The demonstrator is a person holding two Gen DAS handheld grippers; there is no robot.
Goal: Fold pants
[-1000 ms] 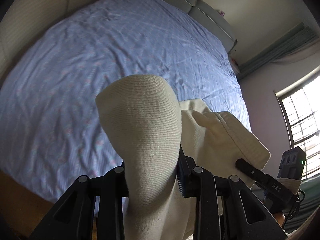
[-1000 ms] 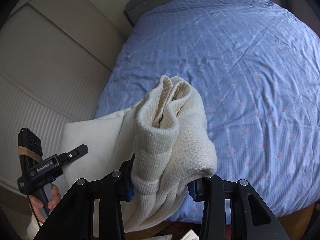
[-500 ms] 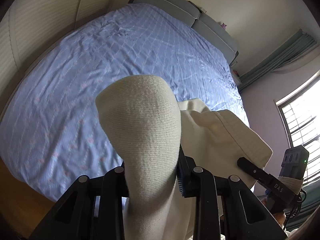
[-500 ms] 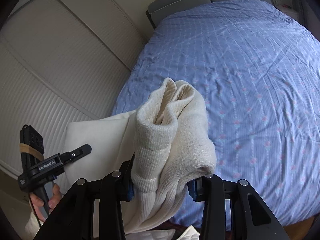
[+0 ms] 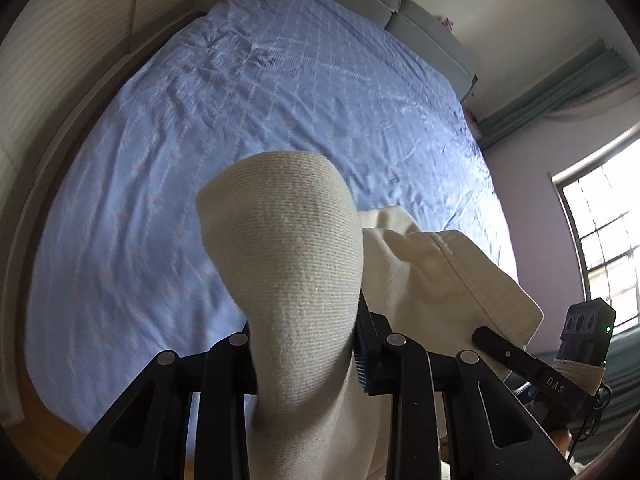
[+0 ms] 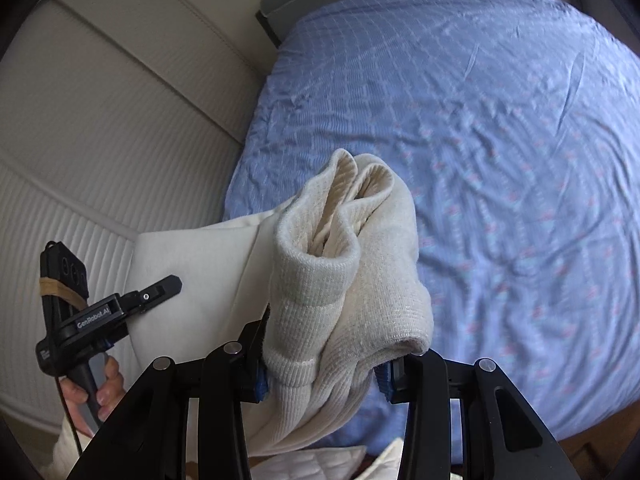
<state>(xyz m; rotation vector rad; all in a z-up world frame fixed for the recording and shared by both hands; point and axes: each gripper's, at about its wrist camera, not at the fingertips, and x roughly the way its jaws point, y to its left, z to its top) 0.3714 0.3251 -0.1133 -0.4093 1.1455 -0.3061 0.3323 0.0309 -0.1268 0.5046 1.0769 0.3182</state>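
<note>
The cream knit pants (image 5: 288, 264) hang in the air in front of the bed, held by both grippers. My left gripper (image 5: 306, 364) is shut on one ribbed end of the pants, which bulges up over the jaws. My right gripper (image 6: 324, 372) is shut on a bunched, folded-over ribbed end of the pants (image 6: 348, 264). A flat stretch of the cream fabric (image 6: 192, 280) spans between the two grippers. The right gripper also shows in the left wrist view (image 5: 532, 364), and the left gripper in the right wrist view (image 6: 104, 316). Most of the pants hangs below, out of sight.
A wide bed with a blue patterned sheet (image 5: 248, 120) lies ahead, with a grey headboard (image 5: 384, 4) at its far end. White ribbed wardrobe doors (image 6: 100, 128) stand along the left. A window (image 5: 600, 216) and curtains are at the right. Wooden floor (image 5: 40, 436) shows below.
Both grippers have risen and drawn back from the bed with the pants in them. More of the bed, headboard and wardrobe shows now. The grips have not changed.
</note>
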